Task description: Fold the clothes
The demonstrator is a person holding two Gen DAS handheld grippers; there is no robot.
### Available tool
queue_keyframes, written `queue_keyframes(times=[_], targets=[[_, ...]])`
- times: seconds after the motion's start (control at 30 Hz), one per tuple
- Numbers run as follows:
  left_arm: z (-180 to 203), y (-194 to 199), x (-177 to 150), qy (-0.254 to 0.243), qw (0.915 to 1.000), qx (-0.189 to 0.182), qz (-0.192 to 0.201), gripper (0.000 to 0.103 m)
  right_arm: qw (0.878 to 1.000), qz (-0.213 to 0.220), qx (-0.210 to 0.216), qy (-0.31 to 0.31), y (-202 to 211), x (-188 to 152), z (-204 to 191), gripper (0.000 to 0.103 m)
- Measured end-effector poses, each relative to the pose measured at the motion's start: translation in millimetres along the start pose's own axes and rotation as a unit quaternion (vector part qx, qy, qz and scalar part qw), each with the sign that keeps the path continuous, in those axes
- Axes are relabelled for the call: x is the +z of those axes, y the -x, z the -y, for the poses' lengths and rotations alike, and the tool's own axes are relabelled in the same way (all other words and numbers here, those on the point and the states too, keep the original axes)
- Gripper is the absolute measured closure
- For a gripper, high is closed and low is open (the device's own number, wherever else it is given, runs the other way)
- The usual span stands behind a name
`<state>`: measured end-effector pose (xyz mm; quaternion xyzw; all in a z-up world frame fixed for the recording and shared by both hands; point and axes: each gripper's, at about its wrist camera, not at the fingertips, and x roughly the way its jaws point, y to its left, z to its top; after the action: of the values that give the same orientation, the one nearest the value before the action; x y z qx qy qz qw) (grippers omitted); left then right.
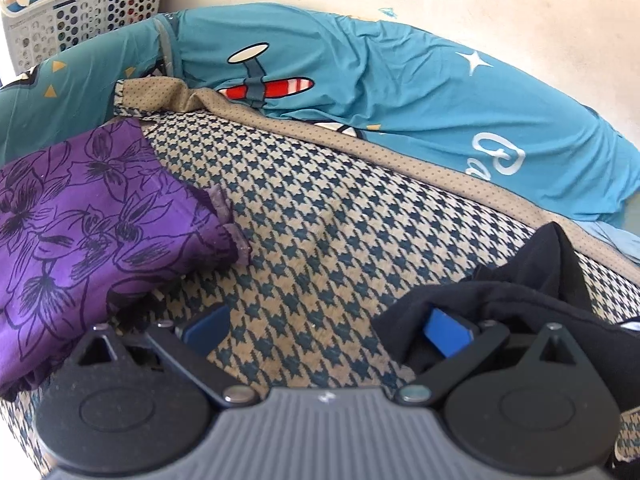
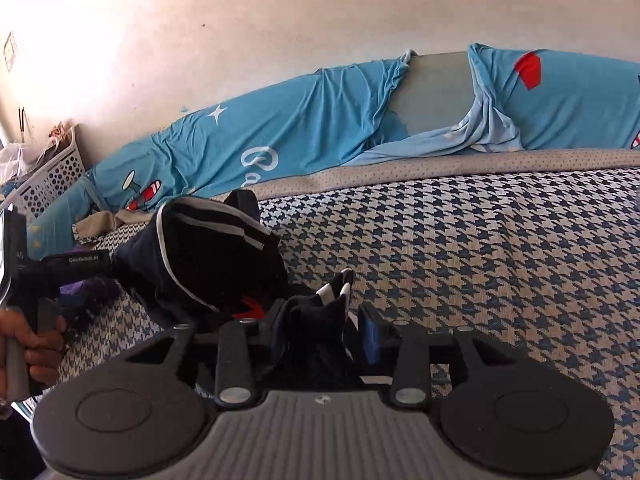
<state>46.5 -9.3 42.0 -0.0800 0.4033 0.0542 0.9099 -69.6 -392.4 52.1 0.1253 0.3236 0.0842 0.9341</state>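
Note:
A black garment with grey piping and a red mark [image 2: 216, 256] lies bunched on the houndstooth bed cover [image 2: 480, 264]. My right gripper [image 2: 324, 340] is shut on a fold of it, cloth squeezed between the blue pads [image 2: 370, 338]. In the left wrist view the same black garment [image 1: 500, 292] drapes against the right finger, while my left gripper [image 1: 326, 328] stands wide open over bare cover. A purple floral garment [image 1: 80, 220] lies folded just left of the left gripper, touching its left finger side.
Teal cartoon-print bedding [image 1: 400, 80] runs along the wall behind the cover. A white perforated basket [image 1: 80, 12] full of items stands at the far left corner. A hand [image 2: 40, 344] holds the left gripper's handle at the right view's left edge.

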Motion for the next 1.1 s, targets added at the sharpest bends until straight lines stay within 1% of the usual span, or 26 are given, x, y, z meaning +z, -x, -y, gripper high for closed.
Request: queue_keyframes(times=[0.1, 0.2, 0.3, 0.4, 0.5, 0.6, 0.8, 0.87, 0.97, 1.0, 1.1], targets=[[4.8, 13.1, -1.5, -0.016, 0.9992, -0.032, 0.015, 0.0, 0.999, 0.023, -0.003, -0.025, 6.5, 6.2, 6.5, 0.06], [14.1, 28.2, -3.6, -0.054, 0.9949, -0.08, 0.032, 0.0, 0.999, 0.025, -0.005, -0.031, 4.6, 7.3, 7.6, 0.056], [29.7, 42.3, -11.4, -0.11, 0.9854, -0.119, 0.052, 0.0, 1.0, 0.014, -0.006, -0.027, -2.2, 5.4, 4.2, 0.056], [48.4, 52.5, -22.6, -0.169, 0.9719, -0.149, 0.069, 0.0, 1.0, 0.011, -0.005, -0.018, -6.0, 5.3, -1.7, 0.056], [66.6, 54.8, -36.4, -0.21, 0.9617, -0.157, 0.078, 0.0, 1.0, 0.011, -0.013, -0.018, -10.1, 6.0, -3.0, 0.053], [84.9, 57.0, -50.1, -0.252, 0.9495, -0.165, 0.088, 0.0, 0.999, 0.006, -0.013, -0.031, -15.4, 6.5, -0.7, 0.052], [120.9, 61.5, -77.4, -0.332, 0.9199, -0.179, 0.107, 0.0, 0.999, -0.015, -0.015, -0.046, -27.1, 5.3, -0.4, 0.051], [129.3, 61.7, -84.4, -0.354, 0.9119, -0.173, 0.114, 0.0, 0.999, -0.023, -0.019, -0.045, -30.7, 4.4, -1.8, 0.051], [141.4, 58.2, -94.7, -0.38, 0.9031, -0.157, 0.125, 0.0, 0.998, -0.029, -0.02, -0.048, -33.3, 4.4, -2.8, 0.051], [143.9, 55.7, -96.5, -0.382, 0.9028, -0.152, 0.125, 0.0, 0.998, -0.03, -0.02, -0.049, -33.5, 4.6, -3.1, 0.051], [150.1, 50.9, -101.3, -0.389, 0.9002, -0.154, 0.12, 0.0, 0.998, -0.034, -0.021, -0.045, -35.1, 3.9, -5.2, 0.051]])
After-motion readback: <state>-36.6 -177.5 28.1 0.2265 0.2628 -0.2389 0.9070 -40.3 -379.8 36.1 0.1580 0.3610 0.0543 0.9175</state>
